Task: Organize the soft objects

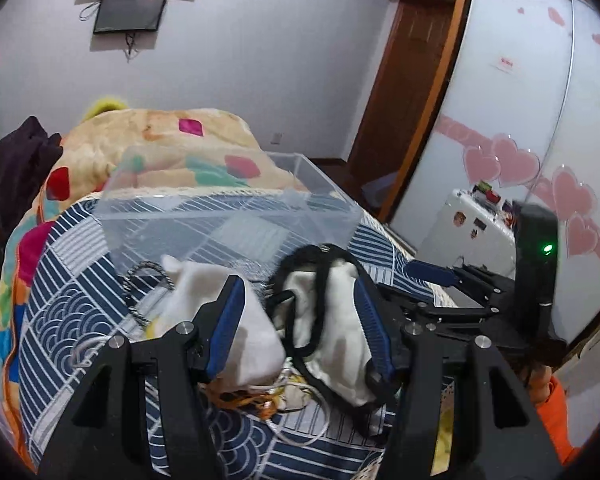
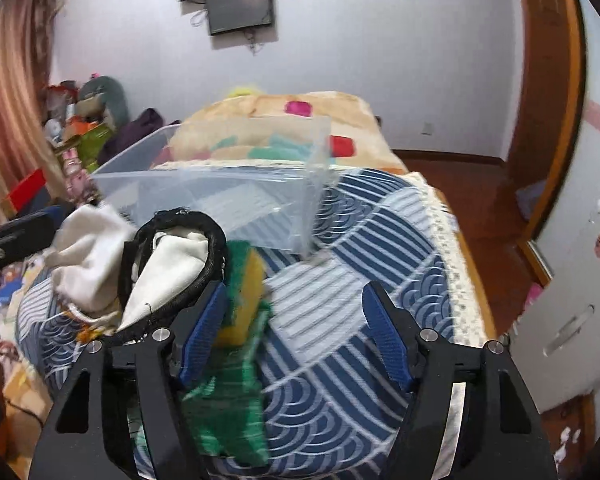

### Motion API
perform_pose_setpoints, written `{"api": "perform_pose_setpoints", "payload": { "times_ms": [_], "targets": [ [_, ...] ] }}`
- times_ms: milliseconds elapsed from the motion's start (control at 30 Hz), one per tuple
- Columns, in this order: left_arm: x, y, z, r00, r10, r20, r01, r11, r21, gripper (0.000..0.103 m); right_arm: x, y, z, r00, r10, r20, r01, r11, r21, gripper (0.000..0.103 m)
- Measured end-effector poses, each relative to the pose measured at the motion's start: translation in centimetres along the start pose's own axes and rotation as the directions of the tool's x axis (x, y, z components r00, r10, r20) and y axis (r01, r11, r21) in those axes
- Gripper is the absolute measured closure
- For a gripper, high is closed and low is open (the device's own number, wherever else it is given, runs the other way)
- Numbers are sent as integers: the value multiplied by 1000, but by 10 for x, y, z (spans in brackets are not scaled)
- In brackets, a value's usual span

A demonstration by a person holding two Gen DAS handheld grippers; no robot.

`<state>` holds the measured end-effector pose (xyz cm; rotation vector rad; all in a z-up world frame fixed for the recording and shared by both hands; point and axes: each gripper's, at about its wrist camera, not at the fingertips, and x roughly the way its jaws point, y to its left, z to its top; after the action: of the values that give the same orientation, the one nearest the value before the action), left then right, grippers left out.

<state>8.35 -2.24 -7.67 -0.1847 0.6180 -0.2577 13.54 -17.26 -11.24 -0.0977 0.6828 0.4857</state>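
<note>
My left gripper (image 1: pixel 300 326) is shut on a bundle of white cloth pouches (image 1: pixel 256 336); one has a black cord rim (image 1: pixel 320 280). The bundle fills the gap between both blue pads. In the right wrist view the same pouches (image 2: pixel 168 268) hang at the left, in front of a clear plastic box (image 2: pixel 204 196) on the bed. My right gripper (image 2: pixel 296 328) is open. A blurred green and yellow sponge-like piece (image 2: pixel 244 292) lies against its left finger (image 2: pixel 204 328), and a wide gap separates the piece from the right finger (image 2: pixel 384 332). The right gripper (image 1: pixel 440 274) also shows at the right of the left wrist view.
The bed wears a blue wave-patterned cover (image 2: pixel 360 280), with a colourful blanket (image 1: pixel 168 140) heaped at its far end. Cords and small bits (image 1: pixel 268 400) lie under the pouches. A white suitcase (image 2: pixel 572 320) and sliding doors with pink hearts (image 1: pixel 512 160) stand right; clutter (image 2: pixel 76 128) is piled left.
</note>
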Motion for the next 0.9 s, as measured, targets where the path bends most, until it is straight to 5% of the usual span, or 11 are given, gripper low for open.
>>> {"api": "perform_pose_setpoints", "payload": {
  "times_ms": [333,533,600,900],
  "targets": [
    [31,-2,-13,996,-5,-86,4,1000,-4,47,7,30,-3,996,90,-5,-90,994,-67,41],
    [38,0,-21,996,5,-93,-4,1000,4,76,19,31,-3,987,153,-41,-155,986,-54,75],
    [38,3,-22,996,8,-92,-8,1000,-6,87,18,32,-3,987,157,-35,-159,986,-53,75],
    [8,-1,-9,1000,8,-3,-8,1000,-7,90,-10,25,8,989,130,70,-129,991,-19,76]
  ]
}}
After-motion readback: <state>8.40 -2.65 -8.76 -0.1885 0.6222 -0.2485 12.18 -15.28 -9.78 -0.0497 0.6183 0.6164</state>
